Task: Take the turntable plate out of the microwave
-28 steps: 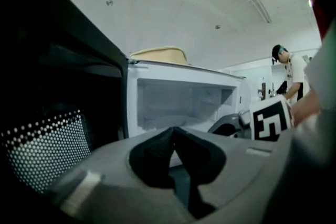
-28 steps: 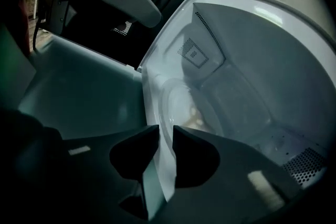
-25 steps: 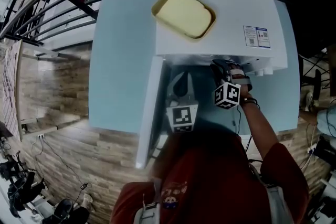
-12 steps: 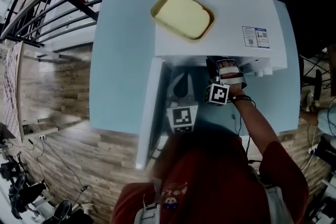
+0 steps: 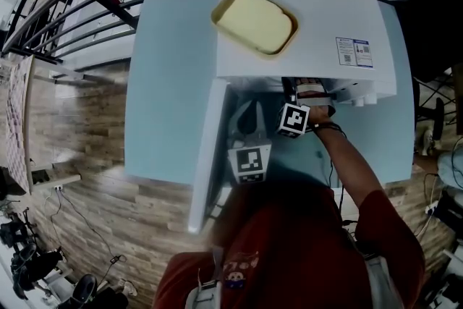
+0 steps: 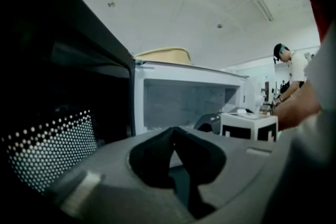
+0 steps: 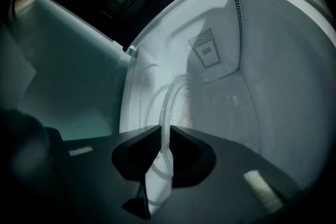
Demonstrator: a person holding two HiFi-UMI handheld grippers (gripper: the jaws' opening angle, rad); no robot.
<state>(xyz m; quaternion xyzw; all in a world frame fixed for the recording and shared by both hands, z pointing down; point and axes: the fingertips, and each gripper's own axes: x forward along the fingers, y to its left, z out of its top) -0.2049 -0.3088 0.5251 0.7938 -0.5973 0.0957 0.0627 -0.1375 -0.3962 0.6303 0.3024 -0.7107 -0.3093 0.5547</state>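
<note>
**Our right gripper (image 7: 164,140) pinches the rim of the turntable plate (image 7: 169,105) inside the microwave (image 5: 304,25).**

The right jaws are pressed on the near edge of the clear glass plate, one jaw on each flat side. The rest of the plate reaches away from the jaws, deeper into the white box. The plate is round and flat, and its thin edge runs straight through the gap of the jaws. We think the next move is a pull straight back, out through the open front, so the plate must stay clear of the walls. Our left gripper (image 6: 175,136) hangs outside, beside the open door (image 6: 47,149), its jaws pressed together on nothing. The right hand is the nearer one.
</note>
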